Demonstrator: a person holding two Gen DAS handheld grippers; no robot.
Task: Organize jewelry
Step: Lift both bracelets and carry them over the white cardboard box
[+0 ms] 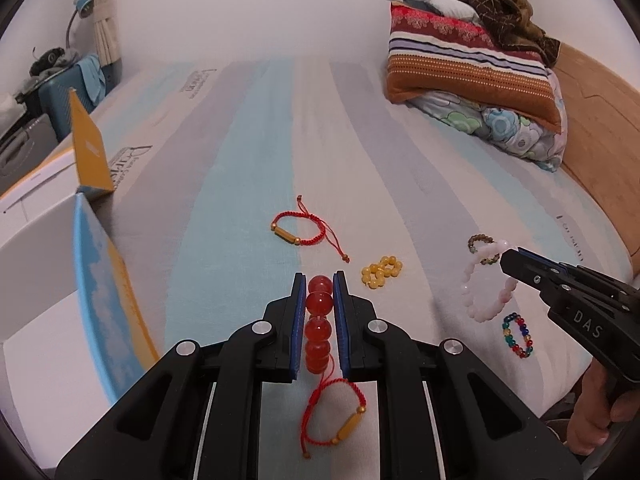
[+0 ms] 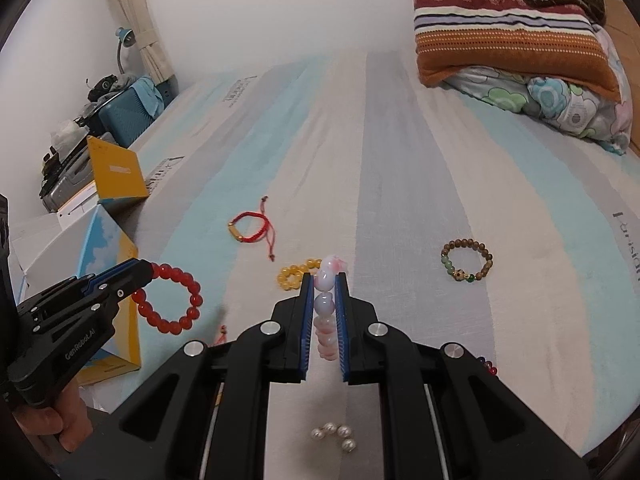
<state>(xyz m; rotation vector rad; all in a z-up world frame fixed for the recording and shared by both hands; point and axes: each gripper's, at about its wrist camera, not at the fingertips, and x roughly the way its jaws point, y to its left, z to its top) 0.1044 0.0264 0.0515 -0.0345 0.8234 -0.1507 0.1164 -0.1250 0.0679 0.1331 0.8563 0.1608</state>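
The left gripper (image 1: pixel 320 300) is clamped on a red bead bracelet (image 2: pixel 170 300); the right gripper (image 2: pixel 324 300) grips a pink bead bracelet (image 1: pixel 486 282), both lifted above the striped bed (image 1: pixel 248 152). The open box (image 1: pixel 36 280) at left shows no contents. Only the right view shows the pearls (image 2: pixel 335 436) and the whole wooden bead bracelet (image 2: pixel 466 260); yellow beads (image 1: pixel 380 270) lie between.

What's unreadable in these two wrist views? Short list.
- Open yellow-and-blue box: its inside is hidden by its own wall, left wrist view.
- Multicoloured bead bracelet: nearly all of it is behind the right gripper's arm, right wrist view.
- Red cord bracelet with gold tube: only a knot shows beside the same arm.
- Printed lettering on striped sheet: cut at the frame edge and distorted, illegible.
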